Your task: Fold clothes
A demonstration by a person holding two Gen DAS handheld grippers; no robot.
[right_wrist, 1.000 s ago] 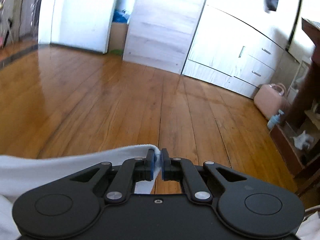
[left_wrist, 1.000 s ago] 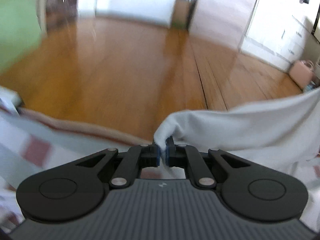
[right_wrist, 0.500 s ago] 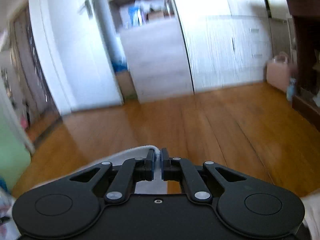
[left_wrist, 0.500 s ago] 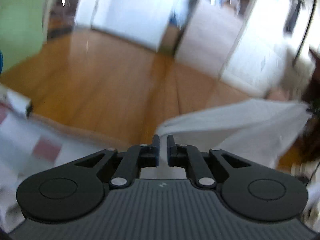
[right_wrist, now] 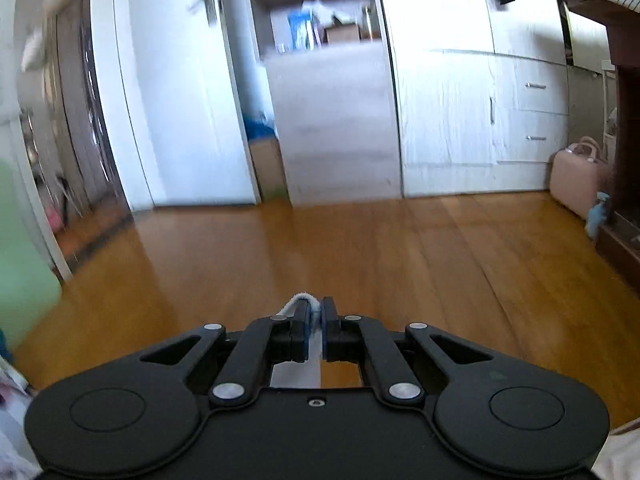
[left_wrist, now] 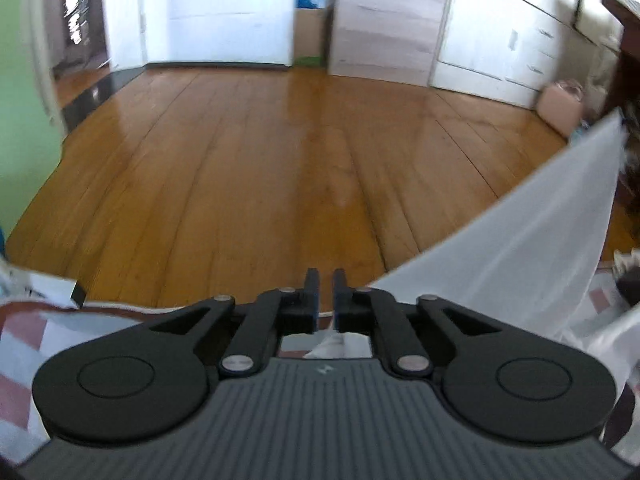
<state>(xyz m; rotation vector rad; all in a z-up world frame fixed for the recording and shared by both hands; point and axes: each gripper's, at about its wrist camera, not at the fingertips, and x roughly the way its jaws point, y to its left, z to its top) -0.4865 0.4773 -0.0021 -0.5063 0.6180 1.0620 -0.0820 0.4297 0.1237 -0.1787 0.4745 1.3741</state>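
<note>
Cloth is what you are handling: a white garment (left_wrist: 520,240), thin, limp and light, stretched in the air between your two tongs above a checked bed cover (left_wrist: 24,344). Your right gripper (right_wrist: 316,316) is clamped on a rolled hem of it; you can see the white edge pinched between the pads and curling over the left pad. Your left gripper (left_wrist: 326,292) shows a narrow gap at the tips with nothing between them there; a bunch of white fabric sits lower, behind the pads, so whether it holds that fabric cannot be told from this view.

Expect the fabric to sag and swing wherever it is unsupported, and to slip out of a shallow pinch. It will not hold a crease by itself, so it needs a flat surface under it. Hems and corners are the places to take hold, since a doubled edge gives the pads more to bite.

Ahead of the cover's far edge lies open wooden floor (left_wrist: 280,160), bare as far as the white cabinets (right_wrist: 480,120). A dark wooden piece of furniture (right_wrist: 624,160) stands at the right, so swing wide on that side with care.
</note>
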